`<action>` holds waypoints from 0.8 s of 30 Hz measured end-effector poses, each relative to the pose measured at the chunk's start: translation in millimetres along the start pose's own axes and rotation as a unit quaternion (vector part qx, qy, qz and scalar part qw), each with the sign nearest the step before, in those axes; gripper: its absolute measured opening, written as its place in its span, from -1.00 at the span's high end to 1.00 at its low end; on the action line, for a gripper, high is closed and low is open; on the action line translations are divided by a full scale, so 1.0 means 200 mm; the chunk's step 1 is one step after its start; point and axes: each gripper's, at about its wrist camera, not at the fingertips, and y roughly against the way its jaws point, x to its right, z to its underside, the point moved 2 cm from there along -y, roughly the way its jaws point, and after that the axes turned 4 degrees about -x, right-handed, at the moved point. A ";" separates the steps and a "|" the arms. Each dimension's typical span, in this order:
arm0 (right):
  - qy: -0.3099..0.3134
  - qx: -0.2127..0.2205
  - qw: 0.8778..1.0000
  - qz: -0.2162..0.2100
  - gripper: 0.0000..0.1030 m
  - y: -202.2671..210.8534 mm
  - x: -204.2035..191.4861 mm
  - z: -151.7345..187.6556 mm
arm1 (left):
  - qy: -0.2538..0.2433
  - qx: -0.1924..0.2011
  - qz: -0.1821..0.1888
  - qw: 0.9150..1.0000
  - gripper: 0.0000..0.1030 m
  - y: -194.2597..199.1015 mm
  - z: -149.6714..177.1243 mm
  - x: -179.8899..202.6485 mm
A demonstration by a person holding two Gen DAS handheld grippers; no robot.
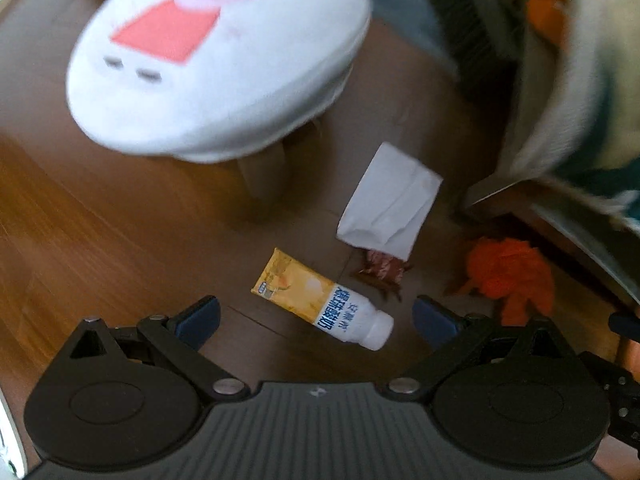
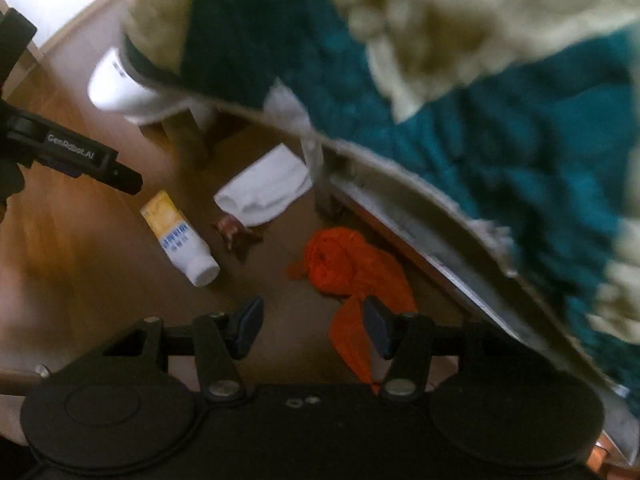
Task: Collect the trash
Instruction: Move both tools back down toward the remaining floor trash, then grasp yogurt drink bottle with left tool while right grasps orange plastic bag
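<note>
A yellow and white drink bottle [image 1: 324, 300] lies on its side on the wooden floor, between the wide-spread fingers of my left gripper [image 1: 316, 322], which is open above it. A white paper tissue [image 1: 390, 196] lies beyond the bottle, with a crumpled reddish-brown wrapper [image 1: 382, 268] at its near edge. An orange plastic bag [image 1: 510, 276] lies to the right. In the right wrist view my right gripper [image 2: 314, 328] is open above the orange bag [image 2: 344, 264], with the bottle [image 2: 180, 236], the wrapper [image 2: 234, 228] and the tissue [image 2: 266, 188] to its left.
A white round stool [image 1: 224, 64] with a pink cartoon print stands over the floor behind the trash. A bed frame [image 2: 424, 236] with a teal and cream blanket [image 2: 460, 92] runs along the right. A grey dustpan and brush [image 1: 460, 32] stand at the back. The left gripper's body [image 2: 76, 156] shows at left.
</note>
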 end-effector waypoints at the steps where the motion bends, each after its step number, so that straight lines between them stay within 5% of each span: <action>1: 0.002 -0.009 1.000 -0.001 -0.07 -0.05 0.00 0.00 | 0.004 -0.008 -0.001 1.000 -0.99 -0.05 0.00 -0.01; 10: 0.005 -0.029 0.999 0.019 -0.07 -0.41 0.00 -0.07 | 0.064 -0.049 -0.002 0.997 -0.99 -0.40 -0.03 -0.05; 20: -0.091 -0.040 0.995 0.027 -0.11 -0.64 0.09 -0.16 | 0.113 -0.071 0.004 0.991 -0.97 -0.60 -0.06 -0.09; 24: -0.090 -0.041 0.994 0.037 -0.11 -0.69 0.09 -0.17 | 0.105 -0.075 0.011 0.992 -0.68 -0.63 -0.05 -0.07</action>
